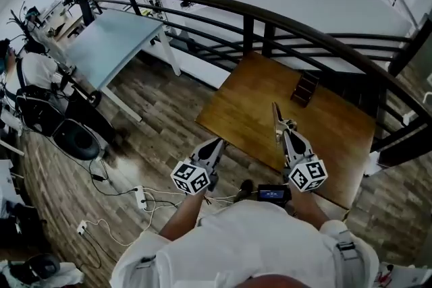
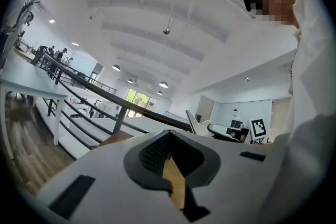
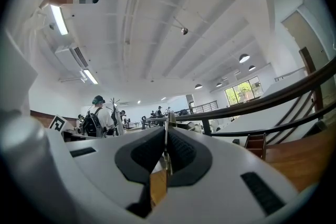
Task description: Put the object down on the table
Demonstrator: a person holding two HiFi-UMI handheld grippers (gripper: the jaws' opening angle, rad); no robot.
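Right tongs (image 1: 282,135) are clamped on a thin flat strip (image 1: 275,114) - it stands edge-on between them, held over the worktop (image 1: 243,98). My left tongs (image 1: 214,150) are closed with nothing in them, by the worktop's near-left edge. A small wooden rack (image 1: 305,88) sits on the far side.

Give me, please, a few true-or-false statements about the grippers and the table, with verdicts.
1. The right gripper is shut on a thin strip. True.
2. The left gripper holds something too. False: its jaws are together with nothing between them.
3. A small rack stands on the table. True.
4. The strip lies flat on the table. False: it sticks out of the right gripper's jaws.
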